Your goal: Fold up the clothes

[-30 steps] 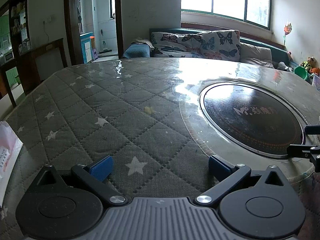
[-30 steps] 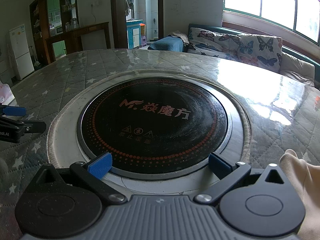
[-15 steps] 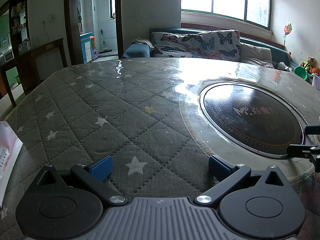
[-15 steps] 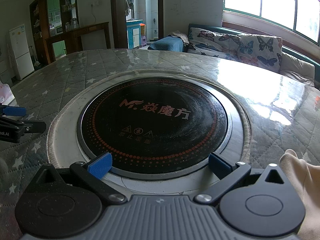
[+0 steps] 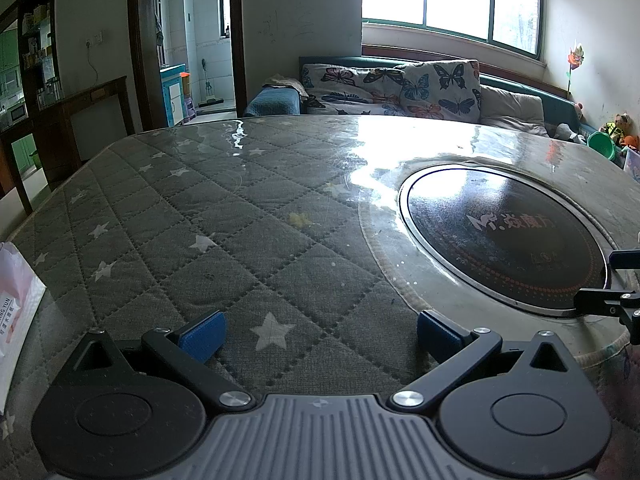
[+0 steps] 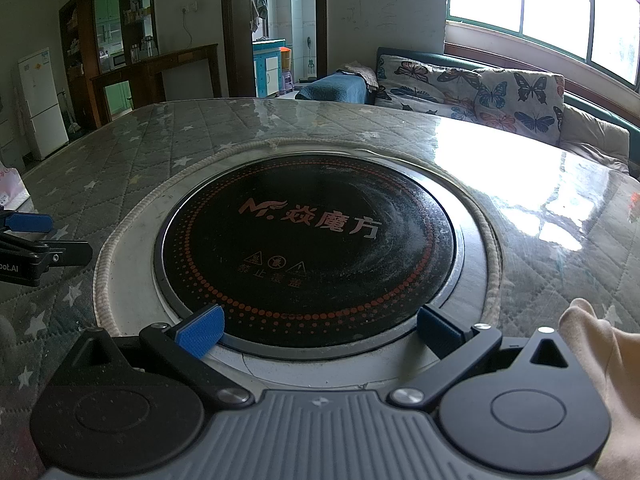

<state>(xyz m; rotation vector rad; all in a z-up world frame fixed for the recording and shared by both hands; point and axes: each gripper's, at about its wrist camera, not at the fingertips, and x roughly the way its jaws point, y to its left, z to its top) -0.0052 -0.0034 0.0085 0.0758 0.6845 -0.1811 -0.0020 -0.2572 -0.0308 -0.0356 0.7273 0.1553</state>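
A cream garment (image 6: 600, 360) shows only as a bunched edge at the lower right of the right wrist view, just right of my right gripper (image 6: 320, 334). That gripper is open and empty over the near rim of the black round cooktop (image 6: 312, 236). My left gripper (image 5: 320, 336) is open too, with nothing between its blue pads, low over the grey star-quilted table cover (image 5: 224, 248). Each gripper appears at the edge of the other's view: the right gripper (image 5: 616, 284) and the left gripper (image 6: 38, 240). No clothing shows in the left wrist view.
A white and pink packet (image 5: 16, 312) lies at the table's left edge. The cooktop (image 5: 504, 240) is set into the table under a glossy clear sheet. Behind the table stand a butterfly-pattern sofa (image 5: 392, 88), a doorway and a dark wooden cabinet (image 6: 120, 60).
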